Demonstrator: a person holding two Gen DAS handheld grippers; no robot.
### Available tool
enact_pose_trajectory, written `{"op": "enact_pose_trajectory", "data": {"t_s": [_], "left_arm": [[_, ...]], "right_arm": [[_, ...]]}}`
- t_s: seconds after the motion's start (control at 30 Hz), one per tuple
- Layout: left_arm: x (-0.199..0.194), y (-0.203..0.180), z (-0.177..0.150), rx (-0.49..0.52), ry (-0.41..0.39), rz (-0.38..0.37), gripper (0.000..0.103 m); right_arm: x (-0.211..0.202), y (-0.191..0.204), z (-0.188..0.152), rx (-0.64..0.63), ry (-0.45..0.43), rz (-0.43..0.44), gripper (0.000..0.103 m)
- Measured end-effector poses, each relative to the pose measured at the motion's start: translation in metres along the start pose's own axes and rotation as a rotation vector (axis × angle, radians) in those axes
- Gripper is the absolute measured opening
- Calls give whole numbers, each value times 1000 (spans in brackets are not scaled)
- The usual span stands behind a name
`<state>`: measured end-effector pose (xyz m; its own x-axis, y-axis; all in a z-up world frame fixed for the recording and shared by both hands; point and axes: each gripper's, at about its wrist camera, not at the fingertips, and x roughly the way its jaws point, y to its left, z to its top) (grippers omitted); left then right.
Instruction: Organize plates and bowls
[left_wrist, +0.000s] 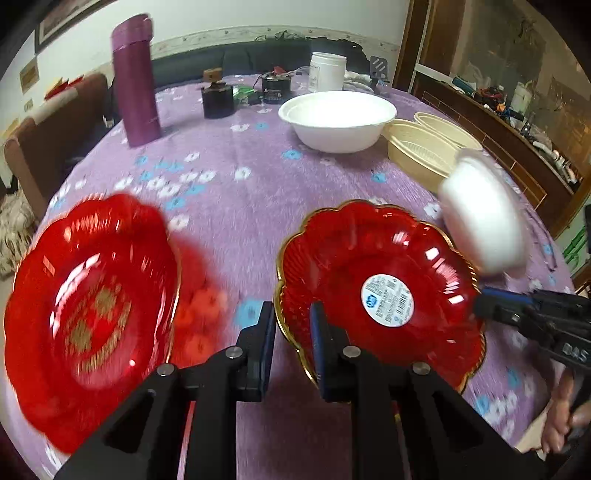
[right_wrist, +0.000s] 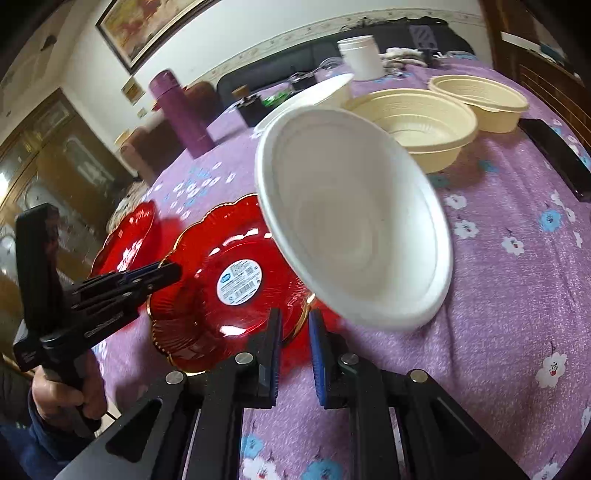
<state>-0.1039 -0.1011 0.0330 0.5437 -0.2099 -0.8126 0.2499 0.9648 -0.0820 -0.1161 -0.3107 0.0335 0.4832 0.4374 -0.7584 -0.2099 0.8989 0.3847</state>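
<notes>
**Both tools loaded: plate in left, bowl in right**

Left wrist view: my left tool (left_wrist: 293, 310) is closed on the near rim of the stickered red plate (left_wrist: 384, 280), and the gold edge runs between the pads. The second red plate (left_wrist: 92, 314) is blurred at the left, and I can't tell if it's flat on the tabletop (left_wrist: 236, 155). The tabletop has a purple cloth with white and blue flowers. My right tool (left_wrist: 480, 299) comes in from the right, its tip at the stickered plate's far rim. The small white bowl (left_wrist: 484, 218) is blurred and tilted just above it. Further back are the large white bowl (left_wrist: 338, 120) and two cream bowls (left_wrist: 424, 151), side by side and touching. A purple flask (left_wrist: 135, 81) stands upright back left, and a white jar (left_wrist: 327, 72) and small dark clutter sit at the far edge. Behind them are a dark sofa, a brown chair on the left and a wooden cabinet on the right.

Right wrist view: my right tool (right_wrist: 295, 314) is pinched on the lower rim of the small white bowl (right_wrist: 351, 221). The bowl is off the cloth, tipped up, with its opening towards the camera. The stickered red plate (right_wrist: 236, 280) sits behind and to the left, with my left tool (right_wrist: 175, 269) clamped on its rim and my hand (right_wrist: 59, 398) on the grip. The cream bowls (right_wrist: 417, 122) are at the back right. There's a framed picture on the wall and a glass-front cabinet on the left.
</notes>
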Motion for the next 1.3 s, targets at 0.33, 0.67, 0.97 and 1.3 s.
{"op": "enact_pose_trajectory", "data": {"t_s": [0.33, 0.67, 0.97, 1.3], "left_arm": [[2, 8, -23, -38, -15, -30, 33], [6, 2, -25, 1, -86, 20, 35], [7, 1, -26, 2, -84, 27, 37], [6, 2, -28, -8, -85, 25, 40]], "right_arm": [[6, 18, -15, -97, -31, 18, 19], [12, 12, -19, -93, -77, 40, 20], [14, 12, -21, -103, -69, -15, 52], [14, 14, -24, -130, -84, -50, 58]]}}
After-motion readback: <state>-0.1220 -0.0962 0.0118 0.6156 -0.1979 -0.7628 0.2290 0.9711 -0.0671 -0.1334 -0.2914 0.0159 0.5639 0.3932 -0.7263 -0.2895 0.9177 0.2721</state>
